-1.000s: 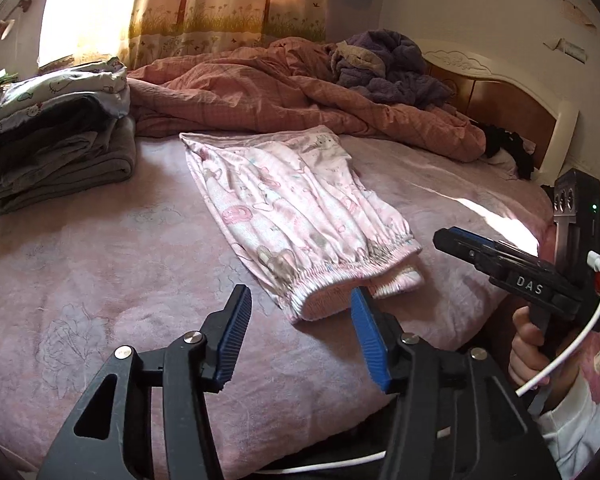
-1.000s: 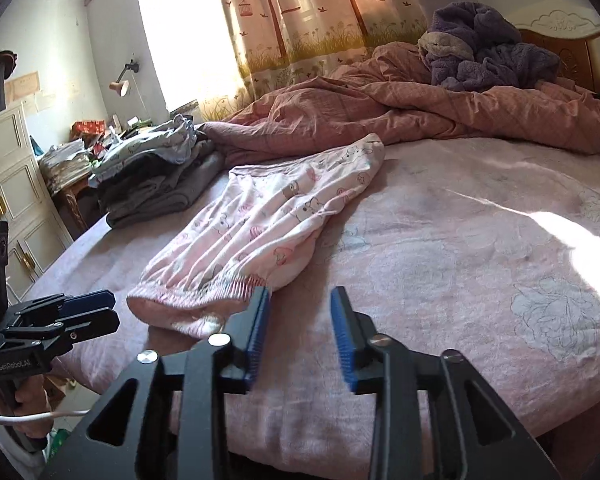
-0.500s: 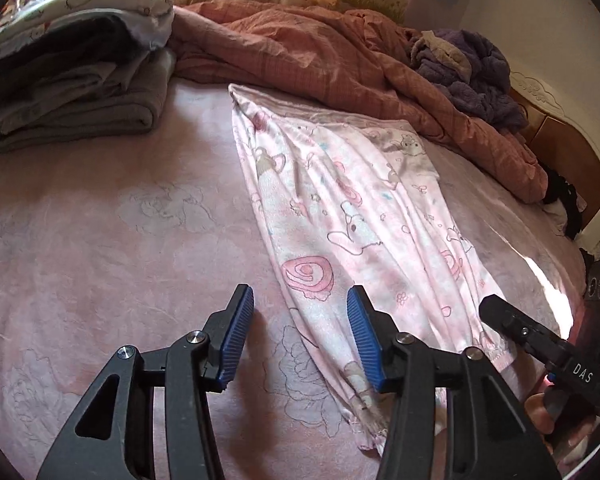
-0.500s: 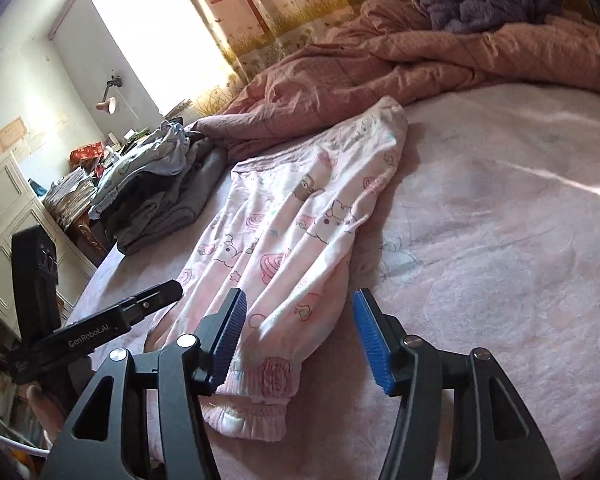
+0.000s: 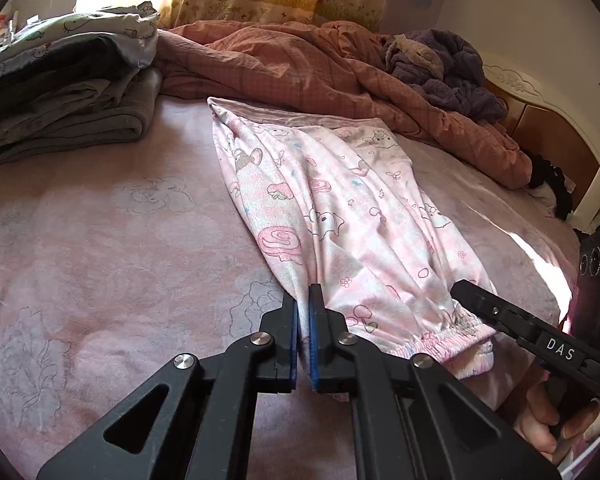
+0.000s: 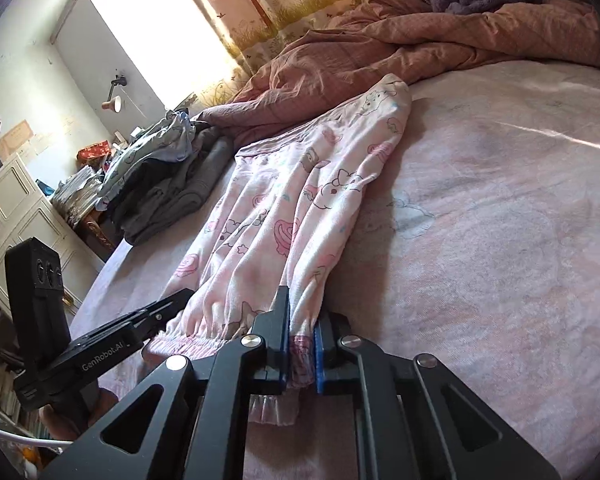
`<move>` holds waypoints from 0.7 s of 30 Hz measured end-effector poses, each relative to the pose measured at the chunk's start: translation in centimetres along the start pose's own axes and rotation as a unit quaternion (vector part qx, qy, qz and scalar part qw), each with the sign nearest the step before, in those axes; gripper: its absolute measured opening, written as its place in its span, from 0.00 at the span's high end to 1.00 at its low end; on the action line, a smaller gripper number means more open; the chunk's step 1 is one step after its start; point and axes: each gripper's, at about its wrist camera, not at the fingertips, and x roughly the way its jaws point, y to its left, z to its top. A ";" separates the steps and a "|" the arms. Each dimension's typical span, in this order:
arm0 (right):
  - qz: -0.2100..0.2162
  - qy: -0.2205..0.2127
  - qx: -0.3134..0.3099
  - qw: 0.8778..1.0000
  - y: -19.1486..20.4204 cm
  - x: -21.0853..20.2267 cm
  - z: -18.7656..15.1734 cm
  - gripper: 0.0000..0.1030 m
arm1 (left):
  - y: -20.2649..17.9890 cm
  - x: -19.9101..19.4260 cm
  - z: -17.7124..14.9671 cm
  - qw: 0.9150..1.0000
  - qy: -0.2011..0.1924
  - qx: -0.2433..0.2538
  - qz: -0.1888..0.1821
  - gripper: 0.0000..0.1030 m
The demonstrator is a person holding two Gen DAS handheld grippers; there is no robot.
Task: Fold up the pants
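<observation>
Pink cartoon-print pants (image 5: 340, 216) spread lengthwise on a pink bedsheet (image 5: 100, 248), legs stacked one on the other, the gathered cuffs at the near edge of the bed and the waistband far off, close beside a rumpled pink quilt (image 5: 308, 60). Left gripper (image 5: 303, 312) clenched on the near left edge of the cuff end, blue pads pressed tight on the cloth. Right gripper (image 6: 301, 336) likewise clamped, the frilled elastic cuff (image 6: 300, 354) pinched between its pads at the right corner. Step in hand, by the look of it — both cuff corners secured, ready for the lengthwise fold. Next move likely calls for lifting both corners together and carrying them level toward the waistband, with even tension so the stacked legs do not slide apart or bunch. Off to the left, a stack of folded clothes (image 5: 68, 92); beyond the quilt, a purple fleece heap (image 5: 448, 64) by the wooden headboard (image 5: 548, 136).
</observation>
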 end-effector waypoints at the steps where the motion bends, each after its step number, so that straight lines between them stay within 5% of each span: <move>1: -0.005 -0.002 -0.003 1.000 0.2 -0.5 -0.2 0.91 | -0.2 -0.4 -0.2 1.000 0.001 0.004 0.001 0.96; 7: -0.012 -0.002 -0.013 1.000 1.1 -3.2 -1.8 0.91 | -0.9 -1.7 -1.6 0.999 0.023 0.011 0.020 0.95; 9: -0.027 -0.007 -0.025 0.999 1.1 -3.5 -2.5 0.91 | -0.6 -1.5 -1.8 0.999 0.026 0.009 0.027 0.87; 12: -0.036 -0.008 -0.029 0.999 0.8 -3.7 -2.5 0.70 | 0.1 -2.3 -1.6 1.000 0.015 0.004 0.026 0.73; 15: -0.050 -0.037 -0.026 0.998 0.0 -5.3 -1.9 0.54 | 0.8 -3.5 -0.6 0.999 -0.007 0.006 0.038 0.71; 21: -0.096 -0.102 -0.056 0.989 -0.9 -7.5 2.4 0.54 | 1.6 -2.7 5.0 0.996 -0.057 0.036 0.062 0.71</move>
